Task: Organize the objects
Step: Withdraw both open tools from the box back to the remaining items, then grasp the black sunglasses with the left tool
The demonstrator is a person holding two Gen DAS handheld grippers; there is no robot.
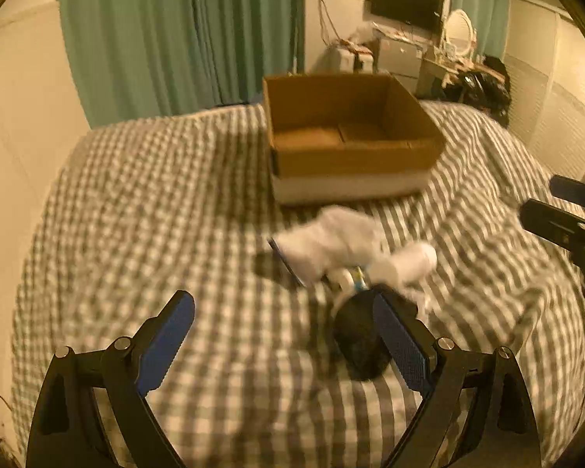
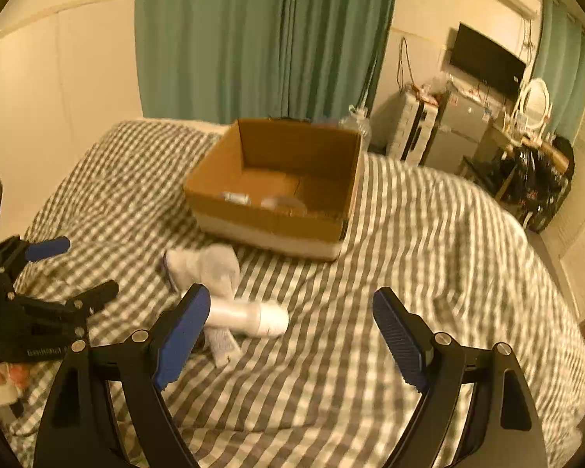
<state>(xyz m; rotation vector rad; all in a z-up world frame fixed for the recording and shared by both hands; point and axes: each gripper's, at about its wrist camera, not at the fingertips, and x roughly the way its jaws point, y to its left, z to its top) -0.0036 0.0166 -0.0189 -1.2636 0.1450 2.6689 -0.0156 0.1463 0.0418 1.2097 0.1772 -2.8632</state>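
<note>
While both jaws gape wide, the left hand-held gripper (image 1: 282, 337) and right hand-held gripper (image 2: 290, 335) hover—empty—above the checked bedspread (image 2: 429, 273).

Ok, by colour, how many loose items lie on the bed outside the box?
White: 3 (crumpled bag, bottle, flat packet)
Black: 1 (rounded object)
Total: 4, though blur may hide more.

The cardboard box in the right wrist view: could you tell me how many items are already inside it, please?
2 in view: a small pale cylinder and a clear rounded item, side by side on the cardboard box floor behind its near wall; that wall may hide more.
</note>
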